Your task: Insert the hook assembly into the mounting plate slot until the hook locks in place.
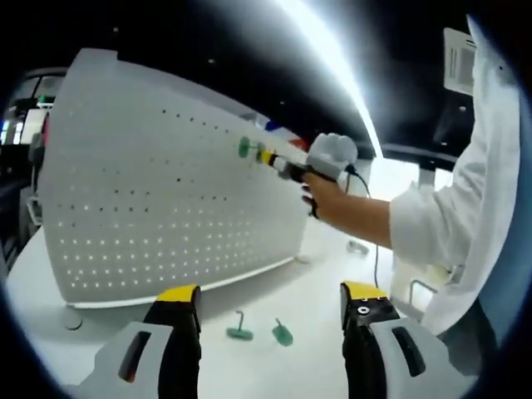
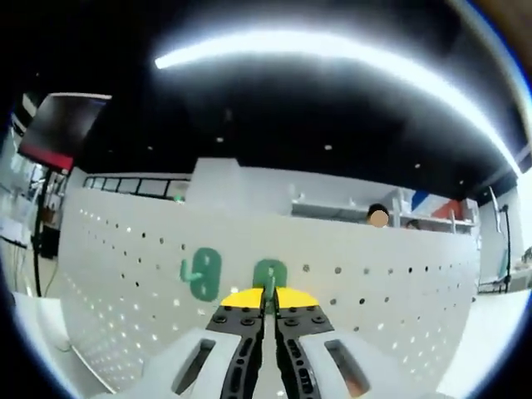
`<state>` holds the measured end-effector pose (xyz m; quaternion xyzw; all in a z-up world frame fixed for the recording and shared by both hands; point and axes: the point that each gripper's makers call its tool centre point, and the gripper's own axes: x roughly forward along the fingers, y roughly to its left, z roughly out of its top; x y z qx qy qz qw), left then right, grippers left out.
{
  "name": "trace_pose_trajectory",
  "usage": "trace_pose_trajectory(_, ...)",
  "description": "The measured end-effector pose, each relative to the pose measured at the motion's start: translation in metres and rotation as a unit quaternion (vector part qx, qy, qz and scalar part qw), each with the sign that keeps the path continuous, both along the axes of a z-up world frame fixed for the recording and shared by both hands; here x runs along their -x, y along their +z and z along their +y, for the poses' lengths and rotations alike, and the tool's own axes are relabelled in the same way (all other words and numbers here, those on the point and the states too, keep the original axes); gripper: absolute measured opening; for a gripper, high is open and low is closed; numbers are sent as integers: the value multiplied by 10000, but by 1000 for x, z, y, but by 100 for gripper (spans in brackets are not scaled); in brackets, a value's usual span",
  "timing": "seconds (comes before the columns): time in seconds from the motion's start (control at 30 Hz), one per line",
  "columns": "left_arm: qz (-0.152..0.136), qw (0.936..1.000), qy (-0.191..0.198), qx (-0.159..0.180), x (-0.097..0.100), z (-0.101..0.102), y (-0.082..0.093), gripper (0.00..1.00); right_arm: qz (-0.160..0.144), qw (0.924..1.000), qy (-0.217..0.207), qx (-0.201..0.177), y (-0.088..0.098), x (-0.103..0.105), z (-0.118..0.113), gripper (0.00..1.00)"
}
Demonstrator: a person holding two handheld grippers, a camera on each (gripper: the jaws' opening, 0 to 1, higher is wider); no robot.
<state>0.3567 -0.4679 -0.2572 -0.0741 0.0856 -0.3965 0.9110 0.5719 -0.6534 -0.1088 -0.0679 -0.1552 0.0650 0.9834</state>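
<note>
A long bright ceiling light strip (image 2: 349, 51) runs under a dark ceiling, above a white table (image 1: 316, 283) and a monitor (image 2: 62, 129).

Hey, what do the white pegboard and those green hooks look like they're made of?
The pegboard looks like thin sheet metal with a matte white painted finish: it has regular punched holes and light shines through them, though plastic is possible. The green hooks look like moulded plastic, an even colour with a dull sheen. The right gripper is shut on one at the board.
</note>
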Motion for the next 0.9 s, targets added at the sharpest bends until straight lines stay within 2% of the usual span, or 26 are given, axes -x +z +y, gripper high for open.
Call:
trace_pose_trajectory(0.3, 11, 10000, 28, 13, -2, 1, 0, 70, 101, 9999, 78, 8, -5, -1, 3, 6)
trace_pose_trajectory(0.43, 17, 10000, 36, 9, -3, 2, 0, 71, 146, 9997, 158, 114, -7, 1, 9, 15)
trace_pose_trajectory(0.57, 45, 10000, 35, -27, -3, 2, -3, 71, 195, 9996, 202, 55, -7, 2, 9, 22)
trace_pose_trajectory(0.9, 103, 9998, 98, -133, -4, 4, -9, 70, 177, 9989, 422, -133, 1, 21, 9, 25)
